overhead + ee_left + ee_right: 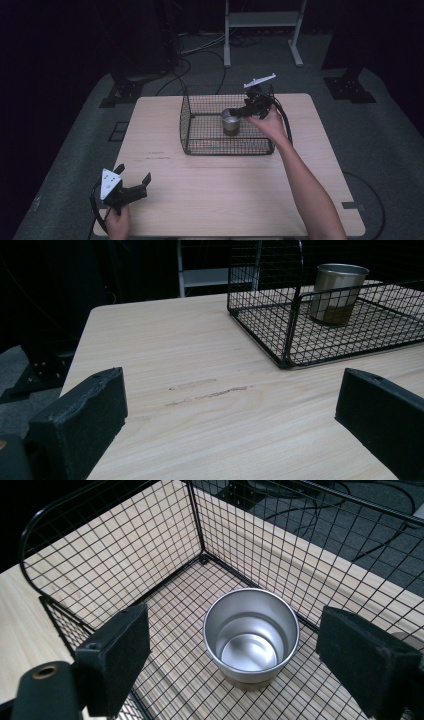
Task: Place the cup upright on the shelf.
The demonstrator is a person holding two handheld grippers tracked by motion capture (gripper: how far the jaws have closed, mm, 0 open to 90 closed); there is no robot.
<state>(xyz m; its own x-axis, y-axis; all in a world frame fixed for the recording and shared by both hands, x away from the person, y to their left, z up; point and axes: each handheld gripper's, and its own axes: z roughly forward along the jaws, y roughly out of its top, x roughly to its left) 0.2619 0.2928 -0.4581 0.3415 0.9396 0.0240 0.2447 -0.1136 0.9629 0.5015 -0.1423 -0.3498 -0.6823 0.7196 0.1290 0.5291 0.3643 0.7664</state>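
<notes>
Here the right gripper (235,660), jaws spread wide and empty, hangs just above the upright steel cup (251,636) inside the wire basket (115,555), while the left gripper (131,189), jaws likewise apart, sits well away from that basket.

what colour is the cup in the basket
Silver metal cup, with a brownish band at its base; clearest in the right gripper view.

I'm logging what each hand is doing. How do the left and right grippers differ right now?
The left gripper sits low near the table's front-left corner, over bare wood; the right gripper is raised over the wire basket. The right's jaws flank the metal cup; the left's flank nothing. Both are open.
</notes>
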